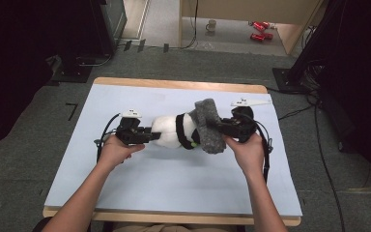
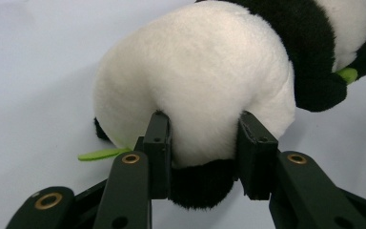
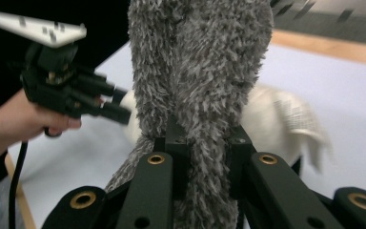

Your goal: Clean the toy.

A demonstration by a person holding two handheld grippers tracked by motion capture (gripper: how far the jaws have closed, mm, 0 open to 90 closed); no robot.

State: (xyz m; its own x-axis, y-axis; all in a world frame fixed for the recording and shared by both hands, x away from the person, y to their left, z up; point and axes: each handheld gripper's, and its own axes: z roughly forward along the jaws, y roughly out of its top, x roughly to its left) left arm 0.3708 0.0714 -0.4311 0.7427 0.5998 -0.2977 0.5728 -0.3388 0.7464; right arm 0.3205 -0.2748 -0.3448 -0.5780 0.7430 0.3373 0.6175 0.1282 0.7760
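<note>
The black-and-white plush panda (image 1: 176, 129) lies at the middle of the pale blue tabletop (image 1: 164, 179), and the left hand-held gripper (image 1: 150, 135) pinches its white rear end from 9 o'clock. The right hand-held gripper (image 1: 216, 126), at 3 o'clock, is clamped on a fuzzy grey cloth (image 1: 208, 124) that stands over the panda's head. I judge the covering is only begun, because most of the body is bare.

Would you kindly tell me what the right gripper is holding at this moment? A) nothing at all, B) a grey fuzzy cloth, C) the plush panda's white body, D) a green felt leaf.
B: in the right gripper view the right gripper has its jaws pinched on the grey fuzzy cloth, while the left gripper clamps the plush panda.
</note>
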